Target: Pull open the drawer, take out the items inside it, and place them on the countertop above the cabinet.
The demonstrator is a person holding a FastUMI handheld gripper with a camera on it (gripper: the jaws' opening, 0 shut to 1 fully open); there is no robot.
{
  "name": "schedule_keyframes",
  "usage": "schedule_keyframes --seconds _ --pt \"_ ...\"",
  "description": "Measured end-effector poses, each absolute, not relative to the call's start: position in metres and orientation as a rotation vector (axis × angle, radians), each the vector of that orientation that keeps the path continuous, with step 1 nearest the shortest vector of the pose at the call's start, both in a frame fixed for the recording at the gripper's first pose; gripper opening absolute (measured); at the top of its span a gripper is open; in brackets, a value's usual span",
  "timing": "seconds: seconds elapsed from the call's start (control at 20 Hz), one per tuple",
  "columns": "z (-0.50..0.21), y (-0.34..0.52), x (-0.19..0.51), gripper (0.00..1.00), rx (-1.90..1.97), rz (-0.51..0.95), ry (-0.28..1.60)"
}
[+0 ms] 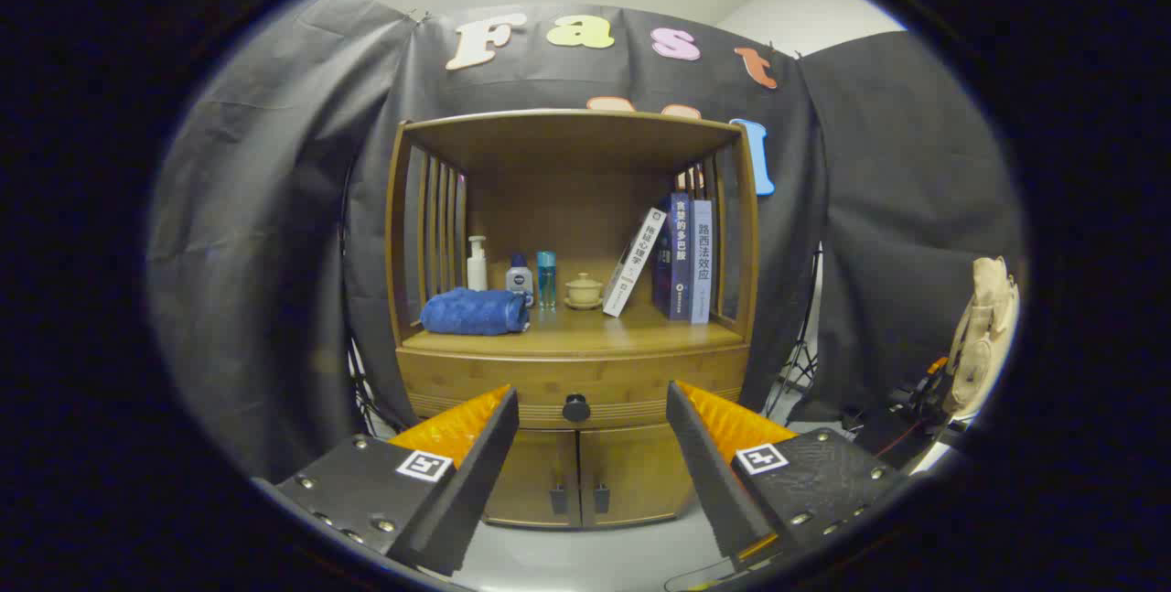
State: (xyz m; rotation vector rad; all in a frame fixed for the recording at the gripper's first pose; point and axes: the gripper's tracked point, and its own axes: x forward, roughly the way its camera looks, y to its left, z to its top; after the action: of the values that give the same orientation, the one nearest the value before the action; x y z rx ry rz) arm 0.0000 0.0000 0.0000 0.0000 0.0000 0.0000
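A wooden cabinet (574, 363) stands straight ahead, some way beyond my fingers. Its drawer (512, 391) is closed, with a round dark knob (575, 408) at the middle of its front. The knob sits between my two fingertips but well beyond them. My gripper (593, 402) is open with nothing between its fingers. The countertop (585, 328) above the drawer carries a folded blue towel (476, 311), three small bottles (518, 277), a small lidded cup (583, 290) and three books (672, 258). The drawer's contents are hidden.
Two lower cabinet doors (585, 473) with dark handles sit under the drawer. A roof panel (567, 130) and slatted sides enclose the shelf space. Tripod legs (798, 363) and a tan bag (983, 336) stand to the right of the cabinet. Pale floor lies before it.
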Motion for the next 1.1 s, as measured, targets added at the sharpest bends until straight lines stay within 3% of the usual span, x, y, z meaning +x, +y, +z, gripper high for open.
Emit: schedule_keyframes --seconds 1.1 --pt "0.013 0.011 -0.004 0.97 -0.041 0.024 -0.024"
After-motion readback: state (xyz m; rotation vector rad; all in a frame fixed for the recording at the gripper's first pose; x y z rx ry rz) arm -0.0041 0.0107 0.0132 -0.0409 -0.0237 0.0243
